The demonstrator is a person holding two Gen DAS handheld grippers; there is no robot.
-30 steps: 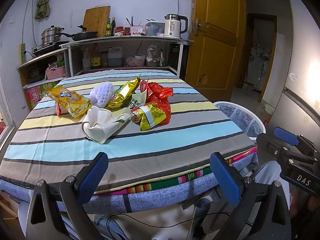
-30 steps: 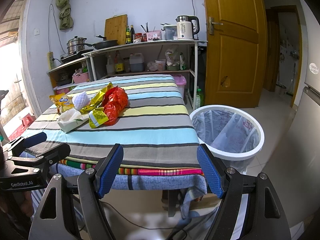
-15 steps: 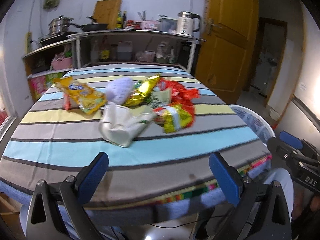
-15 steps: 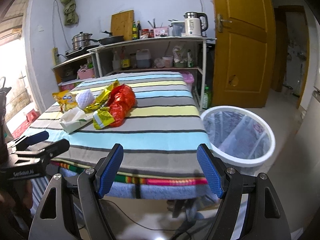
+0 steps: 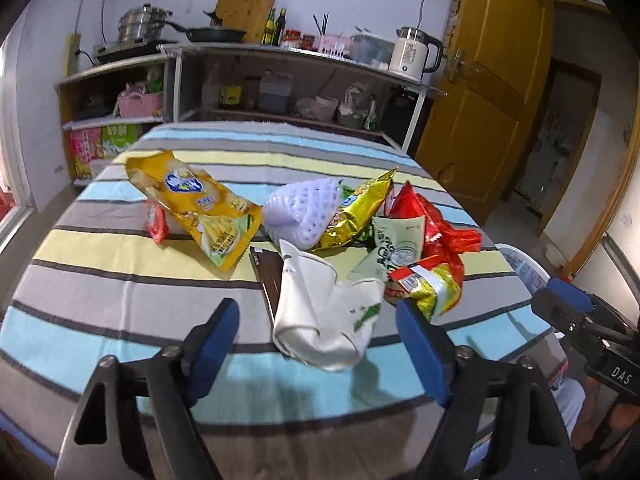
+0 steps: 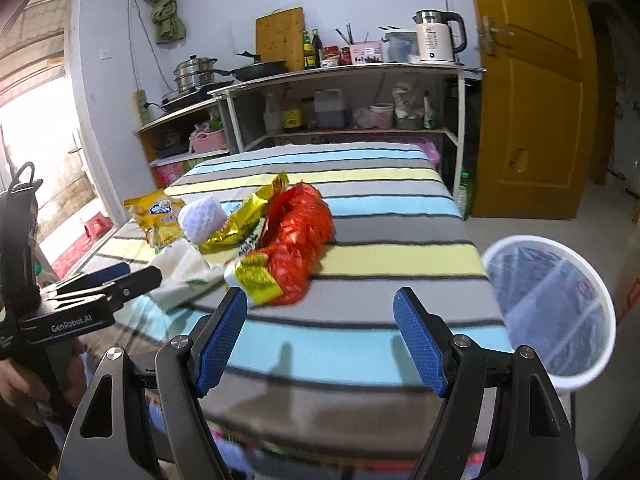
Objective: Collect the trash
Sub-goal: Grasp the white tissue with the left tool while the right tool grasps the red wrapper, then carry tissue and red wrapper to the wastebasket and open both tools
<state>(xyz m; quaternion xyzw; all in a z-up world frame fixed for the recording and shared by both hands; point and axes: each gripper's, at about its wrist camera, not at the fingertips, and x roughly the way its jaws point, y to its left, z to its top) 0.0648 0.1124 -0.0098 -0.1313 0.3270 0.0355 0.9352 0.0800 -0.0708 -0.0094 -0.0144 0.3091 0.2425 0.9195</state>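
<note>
Left wrist view: over a striped table, the left gripper is closing on nothing; the crumpled white bag, seemingly light and soft, lies just ahead between its jaws; pinch a fold.

Right wrist view: the right gripper is wide and empty; wrappers lie ahead-left, the bin to the right.

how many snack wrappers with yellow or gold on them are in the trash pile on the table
3: a yellow chip bag at the pile's left end, a gold foil wrapper in the middle beside the white foam net, and a yellow-and-red one at the near right. More may be hidden underneath.
</note>
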